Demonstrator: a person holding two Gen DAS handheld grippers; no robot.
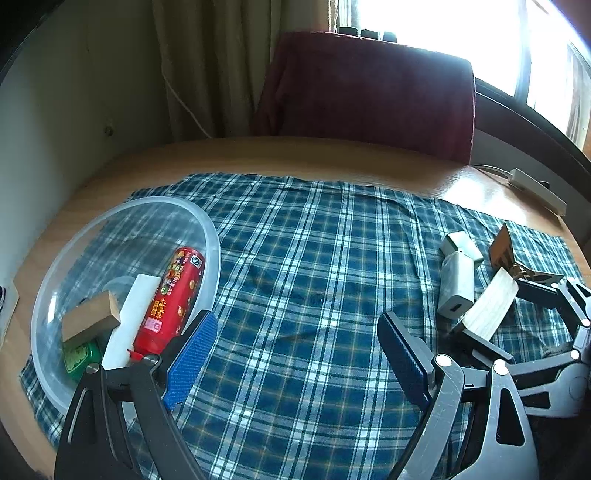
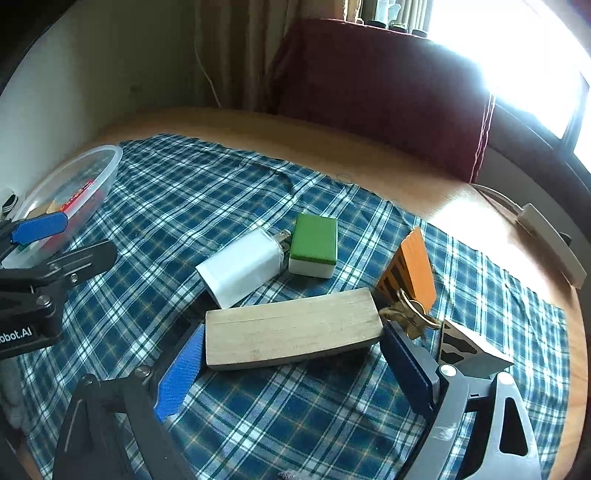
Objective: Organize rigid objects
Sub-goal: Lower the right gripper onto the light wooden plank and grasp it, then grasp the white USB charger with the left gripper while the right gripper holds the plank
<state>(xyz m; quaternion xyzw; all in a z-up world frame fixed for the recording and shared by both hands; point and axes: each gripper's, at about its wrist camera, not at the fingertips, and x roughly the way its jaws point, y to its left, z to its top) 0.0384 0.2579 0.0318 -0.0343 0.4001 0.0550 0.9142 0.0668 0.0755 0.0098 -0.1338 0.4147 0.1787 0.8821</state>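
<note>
Right wrist: tool [image 2: 291, 354] astride wooden block [image 2: 291, 334]

— Where is the light coming from?
— Daylight is pouring through the window [image 1: 480, 33] at upper right, blowing it out white and glaring off the counter [image 2: 461, 199].
— And the edges?
— The fisheye is bending everything, corners are darkening, and the wall side is staying dimmer.

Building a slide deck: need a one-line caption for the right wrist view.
Right gripper brackets a wooden block on the plaid cloth, beside a white charger and green-topped tile.
</note>
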